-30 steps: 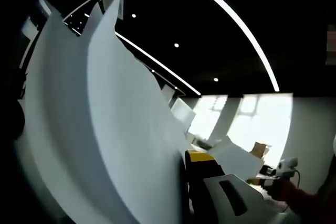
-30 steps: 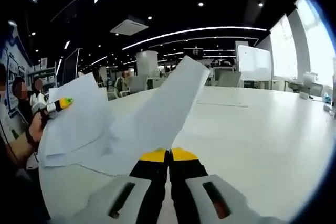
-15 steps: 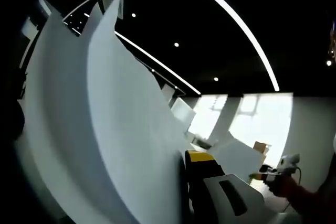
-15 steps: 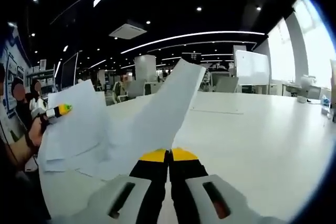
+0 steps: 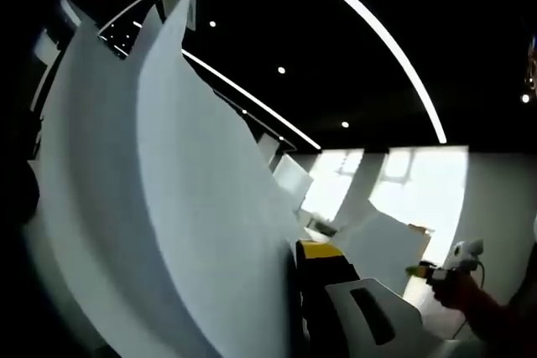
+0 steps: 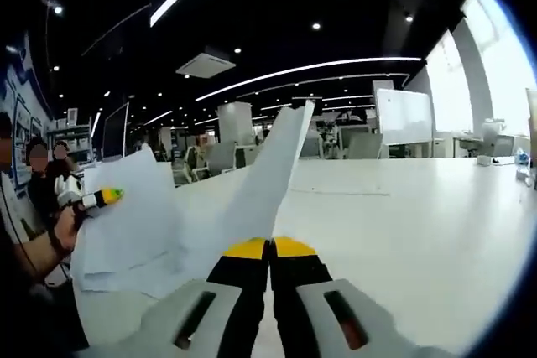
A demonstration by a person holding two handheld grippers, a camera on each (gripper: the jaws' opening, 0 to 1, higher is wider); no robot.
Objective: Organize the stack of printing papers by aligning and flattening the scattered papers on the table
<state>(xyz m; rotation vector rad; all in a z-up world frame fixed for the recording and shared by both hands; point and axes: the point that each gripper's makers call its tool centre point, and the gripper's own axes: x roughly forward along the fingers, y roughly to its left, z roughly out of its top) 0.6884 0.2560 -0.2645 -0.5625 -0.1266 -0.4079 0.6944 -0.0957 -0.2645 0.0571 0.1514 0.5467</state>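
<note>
My right gripper (image 6: 269, 246): fingers pressed together on the papers (image 6: 243, 199), lifted off the table (image 6: 403, 224). My left gripper (image 6: 102, 198): yellow-tipped fingers clamp the same papers' far edge; in the left gripper view the sheets (image 5: 168, 199) curve up beside my yellow fingertip (image 5: 319, 251). Table: white, broad, glossy. Room: open office, dark ceiling, light strips (image 6: 310, 66), bright windows (image 6: 503, 81), whiteboard (image 6: 401, 112).

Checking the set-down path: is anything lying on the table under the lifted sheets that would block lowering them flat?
Nothing visible does. In the right gripper view the white paper sheets hang from both grippers over the white tabletop, which looks bare around them; the patch directly beneath them is hidden.
</note>
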